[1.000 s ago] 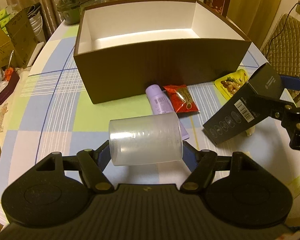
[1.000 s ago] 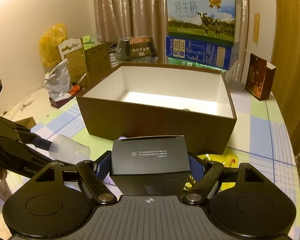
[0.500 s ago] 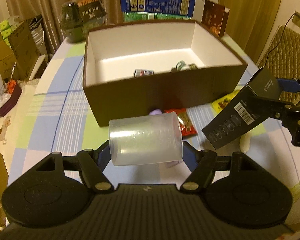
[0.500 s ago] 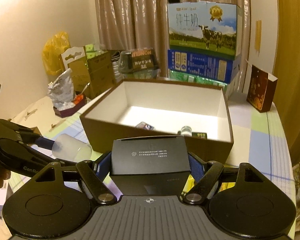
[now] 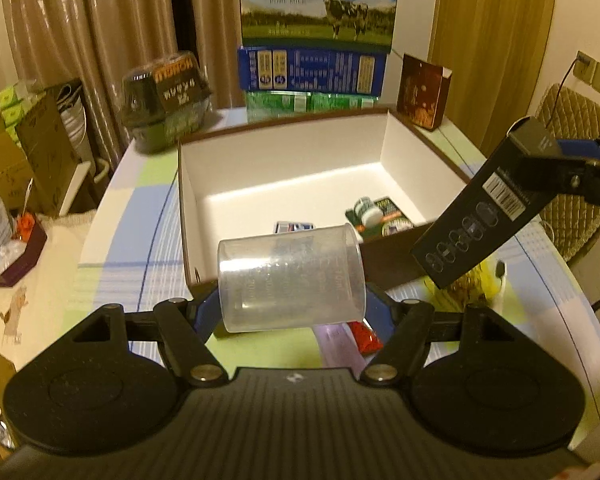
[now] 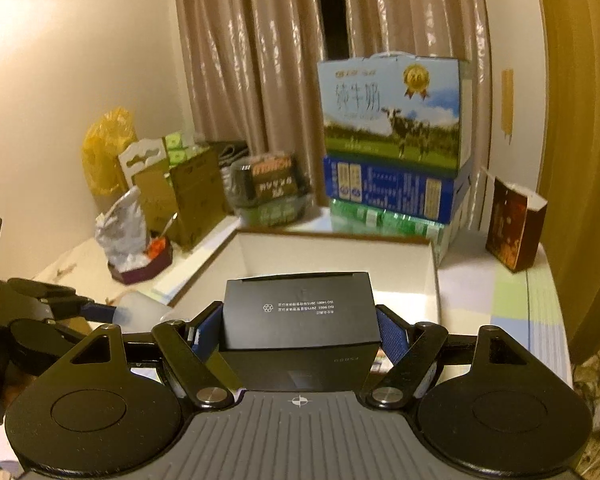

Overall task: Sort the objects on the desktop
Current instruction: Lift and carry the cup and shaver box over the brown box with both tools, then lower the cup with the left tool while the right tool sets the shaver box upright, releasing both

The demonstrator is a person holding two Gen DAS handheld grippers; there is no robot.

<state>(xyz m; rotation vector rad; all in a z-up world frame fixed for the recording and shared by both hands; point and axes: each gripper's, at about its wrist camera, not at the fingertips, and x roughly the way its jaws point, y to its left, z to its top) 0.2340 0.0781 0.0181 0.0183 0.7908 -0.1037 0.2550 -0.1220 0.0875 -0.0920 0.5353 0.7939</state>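
Note:
My left gripper is shut on a clear plastic cup, held on its side in the air just before the near wall of the brown box. My right gripper is shut on a black carton, also raised in front of the box; the carton shows in the left wrist view at the right, tilted over the box's right corner. Inside the box lie a small blue-and-white pack and a green-and-white bottle.
On the checked tablecloth before the box lie a purple tube, a red snack packet and a yellow snack packet. Stacked milk cartons, a dark brown small box and a green tub stand behind the box.
Both grippers have risen and moved forward toward the box with their objects; the box's inside and its contents have come into view.

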